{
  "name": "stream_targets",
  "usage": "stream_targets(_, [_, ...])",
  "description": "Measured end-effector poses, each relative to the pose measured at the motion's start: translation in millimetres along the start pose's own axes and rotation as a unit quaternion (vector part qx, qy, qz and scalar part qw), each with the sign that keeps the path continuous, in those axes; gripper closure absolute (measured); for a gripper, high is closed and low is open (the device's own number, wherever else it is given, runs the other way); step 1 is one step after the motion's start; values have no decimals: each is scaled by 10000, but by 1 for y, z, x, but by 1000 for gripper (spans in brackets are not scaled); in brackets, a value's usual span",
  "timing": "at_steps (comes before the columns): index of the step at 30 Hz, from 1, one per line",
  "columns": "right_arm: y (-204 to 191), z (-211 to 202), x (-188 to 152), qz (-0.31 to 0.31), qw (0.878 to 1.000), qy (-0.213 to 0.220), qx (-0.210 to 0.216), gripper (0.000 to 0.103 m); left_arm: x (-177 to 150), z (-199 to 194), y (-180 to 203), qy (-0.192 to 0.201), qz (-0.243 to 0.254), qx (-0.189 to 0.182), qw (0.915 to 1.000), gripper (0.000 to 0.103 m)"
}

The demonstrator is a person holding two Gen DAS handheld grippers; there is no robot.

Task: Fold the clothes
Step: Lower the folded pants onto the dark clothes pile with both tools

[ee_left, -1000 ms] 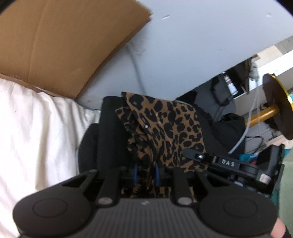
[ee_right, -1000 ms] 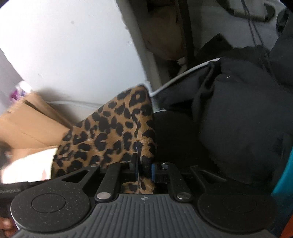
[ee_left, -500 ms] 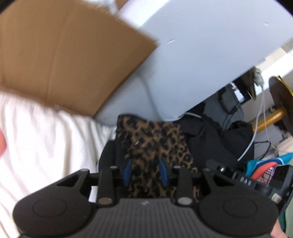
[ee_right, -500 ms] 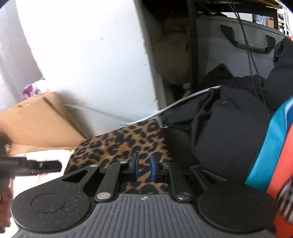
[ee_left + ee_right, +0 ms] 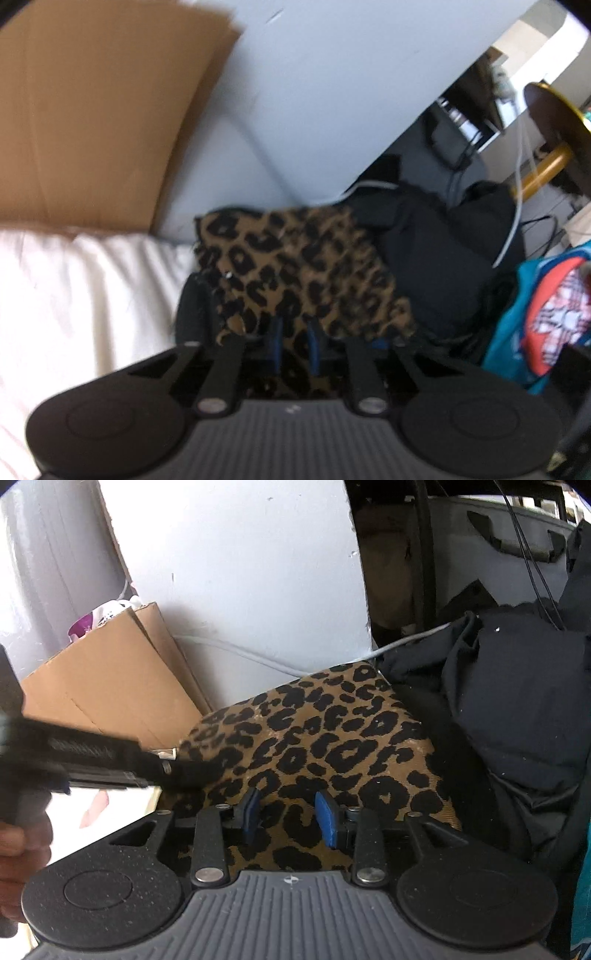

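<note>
Moved since a second ago: leopard-print garment (image 5: 303, 266) hung bunched between both grippers then; now I see it spread flat, and the right pads have left it.
Left gripper (image 5: 294, 341): its view is blurred, but I read it as closed on the near left edge of the leopard-print garment, with the print showing between the blue pads. From the right wrist view its dark finger reaches onto that same edge.
Right gripper (image 5: 289, 812): jaws opening, blue pads well apart. The cloth lies under and between them and neither pad presses on it.
Garment's place: it lies flat on top of a pile of black clothes (image 5: 517, 709), its far edge near the pale wall (image 5: 240, 572).
To its left: a white sheet (image 5: 74, 295), and behind that a cardboard sheet (image 5: 92, 110) leaning against the wall.
To its right: past the black pile, a blue and red garment (image 5: 535, 314) at the edge of the left wrist view.
Operator's hand (image 5: 18, 849): at the left border of the right wrist view, gripping the left gripper's handle.
</note>
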State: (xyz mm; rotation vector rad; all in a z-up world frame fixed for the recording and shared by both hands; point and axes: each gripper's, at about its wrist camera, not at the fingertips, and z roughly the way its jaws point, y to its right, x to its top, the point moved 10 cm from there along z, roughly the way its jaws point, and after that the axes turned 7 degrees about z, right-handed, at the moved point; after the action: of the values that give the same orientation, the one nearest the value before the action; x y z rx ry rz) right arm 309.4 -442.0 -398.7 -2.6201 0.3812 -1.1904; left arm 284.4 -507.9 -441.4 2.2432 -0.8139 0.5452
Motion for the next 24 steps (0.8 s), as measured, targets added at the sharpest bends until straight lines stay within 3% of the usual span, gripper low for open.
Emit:
stream_targets(8, [49, -12, -12, -38, 9989, -248, -401, 59, 3, -10, 5, -33, 351, 236, 9991, 101])
stream_targets(12, [73, -27, -29, 54, 9974, -453, -560, 59, -4, -25, 26, 64, 533, 110, 9985, 99])
stream_targets(17, [75, -51, -38, 205, 9970, -413, -625, 59, -25, -32, 49, 78, 784, 54, 9969, 93])
stream_targets(20, [63, -61, -36, 185, 9986, -317, -392, 59, -39, -27, 54, -36, 846, 94, 9964, 93])
stream_targets(24, [43, -50, -45, -148, 9983, -539, -184, 60, -52, -25, 49, -33, 807, 234, 9965, 92])
